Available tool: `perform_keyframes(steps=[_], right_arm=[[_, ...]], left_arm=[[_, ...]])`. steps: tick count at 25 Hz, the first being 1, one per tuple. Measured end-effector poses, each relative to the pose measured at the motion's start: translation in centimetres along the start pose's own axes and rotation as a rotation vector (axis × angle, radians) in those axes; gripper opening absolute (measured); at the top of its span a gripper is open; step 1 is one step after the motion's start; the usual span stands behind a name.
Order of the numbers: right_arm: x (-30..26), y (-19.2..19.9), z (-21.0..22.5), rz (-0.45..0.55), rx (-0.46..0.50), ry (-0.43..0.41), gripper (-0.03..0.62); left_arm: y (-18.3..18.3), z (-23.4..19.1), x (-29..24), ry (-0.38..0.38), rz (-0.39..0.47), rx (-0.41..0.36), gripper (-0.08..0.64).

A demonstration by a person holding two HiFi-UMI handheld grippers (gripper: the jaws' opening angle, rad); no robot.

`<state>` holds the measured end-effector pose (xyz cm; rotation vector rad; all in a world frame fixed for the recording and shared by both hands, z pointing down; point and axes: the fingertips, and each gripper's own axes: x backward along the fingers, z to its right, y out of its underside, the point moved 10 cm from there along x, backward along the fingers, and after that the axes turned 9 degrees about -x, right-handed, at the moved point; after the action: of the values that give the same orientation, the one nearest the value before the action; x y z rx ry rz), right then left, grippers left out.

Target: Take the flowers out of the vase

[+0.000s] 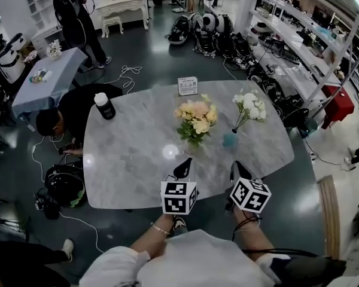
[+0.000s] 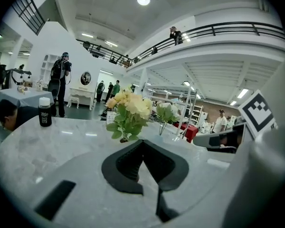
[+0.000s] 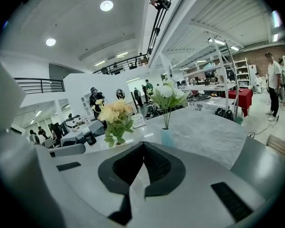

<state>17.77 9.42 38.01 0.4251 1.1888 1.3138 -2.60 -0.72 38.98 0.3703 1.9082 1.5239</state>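
A bunch of yellow and peach flowers (image 1: 196,119) stands in a clear vase (image 1: 193,145) at the middle of the marble table (image 1: 131,154). To its right, white flowers (image 1: 249,107) rise from a small blue vase (image 1: 230,140). My left gripper (image 1: 183,168) is shut and empty, just before the yellow bunch (image 2: 128,109). My right gripper (image 1: 237,171) is shut too, empty, near the table's front edge, short of the blue vase (image 3: 167,137). The yellow bunch (image 3: 115,115) shows left of it in the right gripper view.
A dark bottle with a white cap (image 1: 105,106) stands at the table's far left, and a small sign card (image 1: 188,86) at the far edge. A person (image 1: 63,121) crouches on the floor left of the table. Cables and bags lie around.
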Motion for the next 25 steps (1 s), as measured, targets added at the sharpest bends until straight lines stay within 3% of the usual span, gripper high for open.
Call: perform_keyframes(steps=[13, 19, 25], right_arm=[[-2.8, -0.4, 0.0, -0.049, 0.003, -0.060, 0.006], [-6.2, -1.3, 0.0, -0.099, 0.004, -0.164, 0.006], [-9.3, -3.1, 0.3, -0.179, 0.107, -0.299, 0.006]], left_arm=[[0.6, -1.1, -1.0, -0.067, -0.036, 0.037, 0.008], [0.6, -1.2, -1.2, -0.191, -0.055, 0.060, 0.008], [0.2, 0.6, -1.9, -0.340, -0.057, 0.112, 0.008]])
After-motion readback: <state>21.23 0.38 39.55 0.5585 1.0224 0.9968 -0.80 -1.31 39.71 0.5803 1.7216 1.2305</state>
